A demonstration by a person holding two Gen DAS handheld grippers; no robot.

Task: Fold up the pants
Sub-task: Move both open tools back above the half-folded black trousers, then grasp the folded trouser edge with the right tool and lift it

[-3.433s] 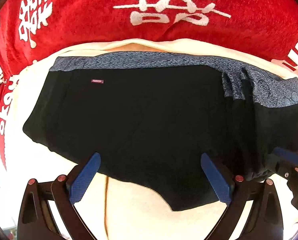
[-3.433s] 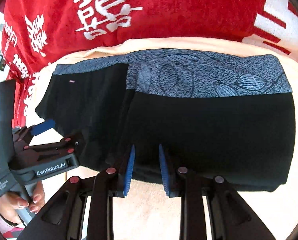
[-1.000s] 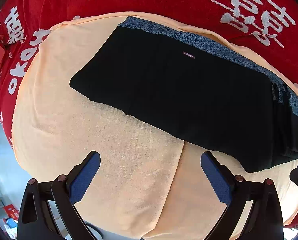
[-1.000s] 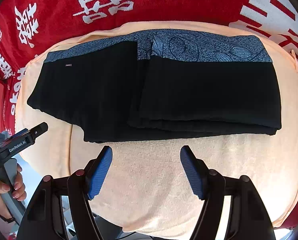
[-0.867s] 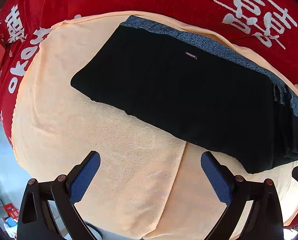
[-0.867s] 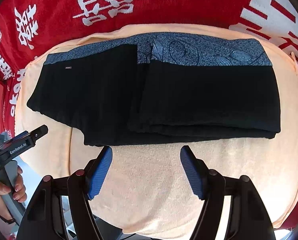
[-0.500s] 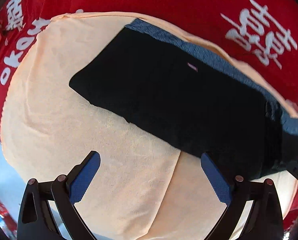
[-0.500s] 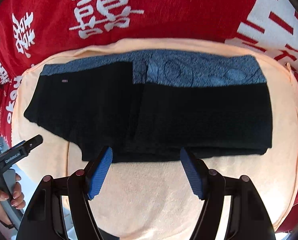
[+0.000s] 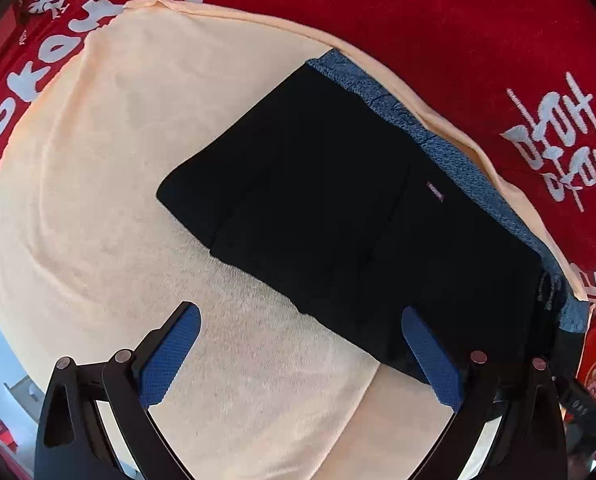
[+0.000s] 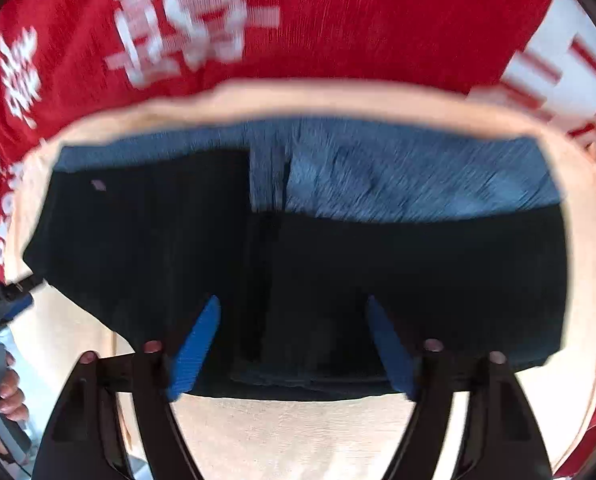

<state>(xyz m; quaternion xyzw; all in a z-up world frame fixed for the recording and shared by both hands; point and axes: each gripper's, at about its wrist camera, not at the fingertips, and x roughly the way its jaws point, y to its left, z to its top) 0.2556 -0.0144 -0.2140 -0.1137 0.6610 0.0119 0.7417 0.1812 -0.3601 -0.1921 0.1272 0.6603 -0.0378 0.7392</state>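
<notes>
The black pants [image 9: 337,216] with a blue-grey patterned waistband [image 9: 449,152] lie flat on a peach towel [image 9: 98,200], partly folded, the right part doubled over. My left gripper [image 9: 298,352] is open and empty, its right finger just at the pants' near edge. In the blurred right wrist view the pants [image 10: 298,264] fill the middle, and my right gripper [image 10: 294,340] is open and empty, its fingertips over the near edge of the folded part. The left gripper's tip [image 10: 2,300] shows at the far left.
A red cloth with white characters [image 9: 457,20] lies under the towel and surrounds it on the far side and both flanks [image 10: 337,20]. The towel's near edge [image 10: 298,440] drops off close to the grippers. A hand [image 10: 2,392] holds the left tool.
The right gripper has moved forward and down, so its fingertips now reach over the pants' near edge. The left gripper has swung left and closer to the pants. Both stay open.
</notes>
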